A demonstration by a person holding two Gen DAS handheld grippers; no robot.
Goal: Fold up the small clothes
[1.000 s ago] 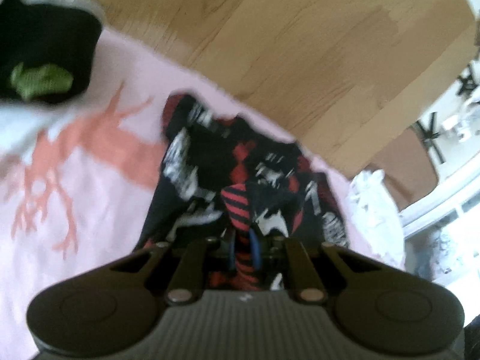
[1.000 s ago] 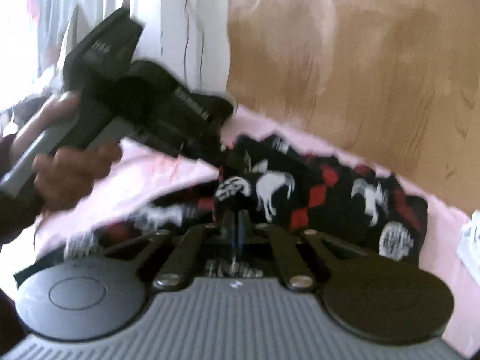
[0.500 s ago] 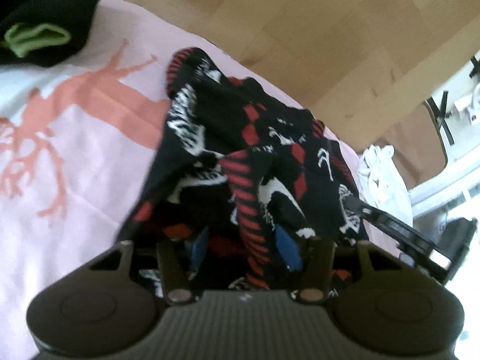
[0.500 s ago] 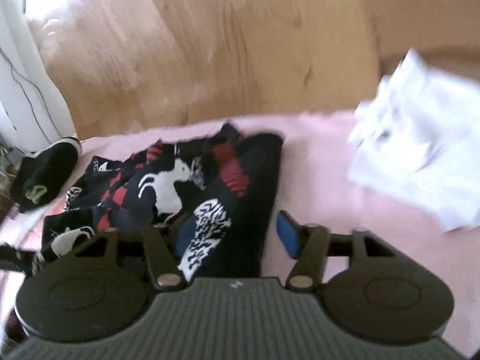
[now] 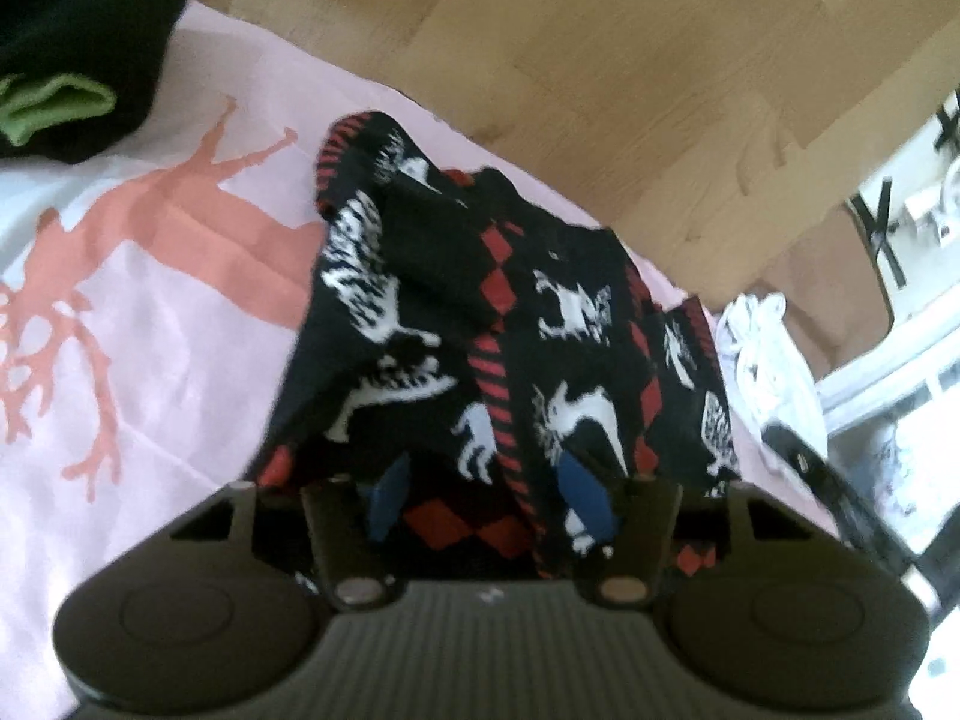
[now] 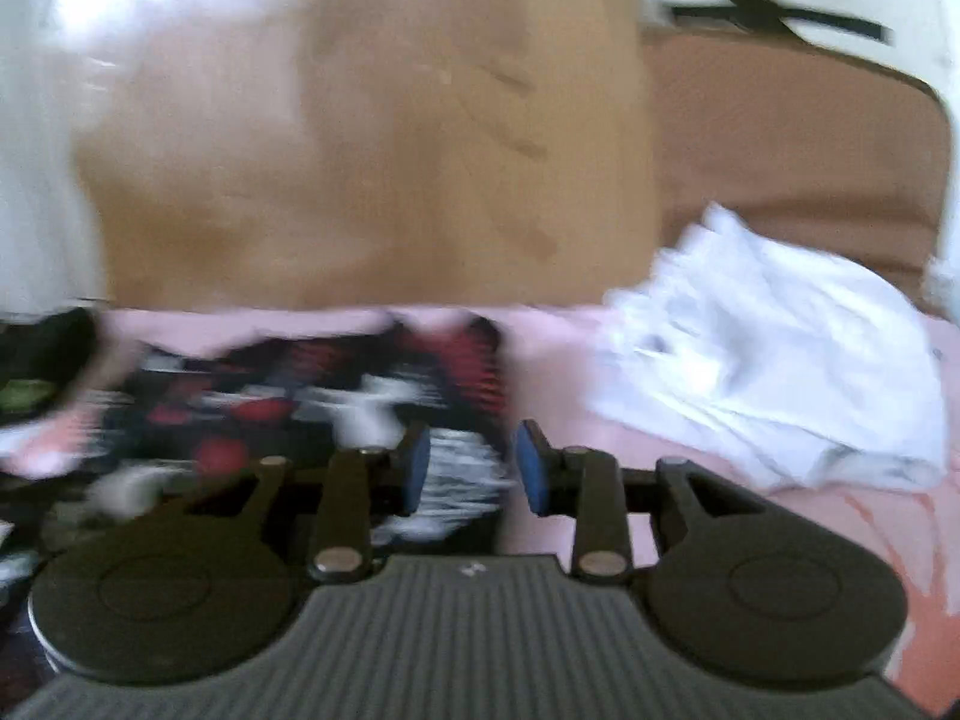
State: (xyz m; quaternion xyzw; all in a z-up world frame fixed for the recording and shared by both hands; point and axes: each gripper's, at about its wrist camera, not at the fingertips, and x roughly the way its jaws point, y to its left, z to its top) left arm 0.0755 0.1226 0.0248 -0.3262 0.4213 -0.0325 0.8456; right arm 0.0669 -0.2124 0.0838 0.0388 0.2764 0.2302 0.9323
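Both grippers, left [image 5: 489, 495] and right [image 6: 471, 468], have just opened partway, releasing the patterned garment [image 5: 510, 324]; white cloth [image 6: 780, 372] at two o'clock probably follows.

Each hand carries the same tool. The left gripper [image 5: 489, 495] has a dark grey ribbed housing flanked by two round matte black discs, each with a faint inset circle. Two black linkage bars rise from silver pivot screws to fingers faced with blue pads [image 5: 387, 495]. A small white mark sits at the housing's top edge. The right gripper [image 6: 474, 468] matches it: ribbed grey body, black discs, silver screws, blue pads [image 6: 531, 465].
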